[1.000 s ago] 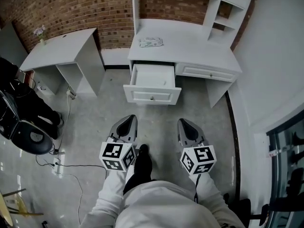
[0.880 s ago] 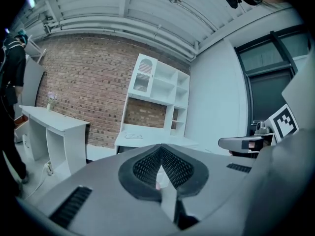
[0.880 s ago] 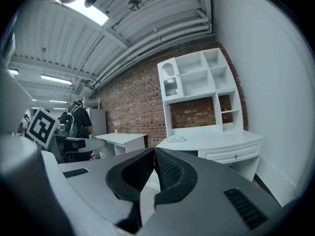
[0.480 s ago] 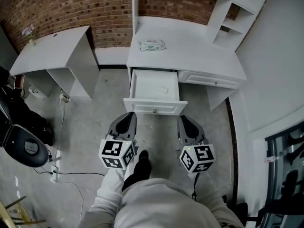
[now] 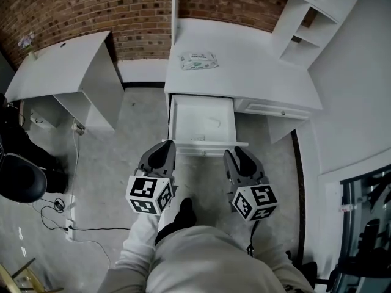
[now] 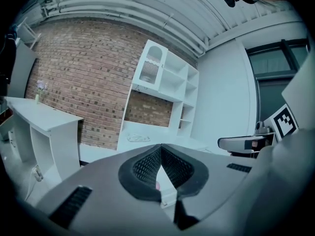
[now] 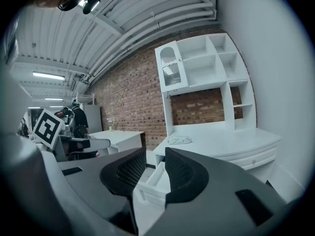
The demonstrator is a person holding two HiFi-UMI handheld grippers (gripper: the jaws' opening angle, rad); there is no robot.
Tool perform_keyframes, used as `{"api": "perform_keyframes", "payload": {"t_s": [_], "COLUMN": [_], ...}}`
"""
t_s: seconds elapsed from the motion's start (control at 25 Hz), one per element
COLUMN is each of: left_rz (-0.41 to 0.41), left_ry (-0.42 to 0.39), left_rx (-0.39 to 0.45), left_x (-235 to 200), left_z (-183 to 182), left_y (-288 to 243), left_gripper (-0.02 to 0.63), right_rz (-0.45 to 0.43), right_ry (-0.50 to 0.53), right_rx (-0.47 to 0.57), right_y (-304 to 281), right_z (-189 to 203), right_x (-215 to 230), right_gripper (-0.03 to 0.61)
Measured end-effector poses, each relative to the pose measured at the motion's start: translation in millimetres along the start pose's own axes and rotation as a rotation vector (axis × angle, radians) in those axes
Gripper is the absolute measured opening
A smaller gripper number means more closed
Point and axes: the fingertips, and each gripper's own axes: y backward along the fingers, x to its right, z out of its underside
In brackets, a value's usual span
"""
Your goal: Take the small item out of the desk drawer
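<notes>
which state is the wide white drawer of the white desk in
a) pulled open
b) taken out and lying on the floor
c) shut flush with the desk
a: in the head view the wide white drawer stands pulled out from under the white desk with its inside showing, while the narrower drawer beside it sits shut.

Even, fairly bright indoor light, soft shadows, strong fisheye bending (dark vignetted corners), perhaps slight blur

Open drawer (image 5: 197,112) under white desk (image 5: 244,72)
</notes>
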Motion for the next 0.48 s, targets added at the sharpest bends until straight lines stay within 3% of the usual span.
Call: {"api": "perform_keyframes", "payload": {"t_s": [0.16, 0.36, 0.48], "left_rz": [0.015, 0.025, 0.032], "left_ry": [-0.004, -0.01, -0.013], "left_rx": [-0.001, -0.005, -0.01], "left_x": [-11, -22, -24], "left_z": [-3, -8, -7], "left_y": [-14, -27, -36], "left_gripper": [0.017, 0.017, 0.017], "right_rz": [-0.022, -0.032, -0.026], "right_ry": [-0.012, -0.01, -0.008], "right_rx": [-0.012, -0.037, -0.046], "right_y": [-19, -36, -43], "right_z": [1, 3, 5], "right_x": [-1, 4, 13], "right_gripper": [0.164, 0.258, 0.27]}}
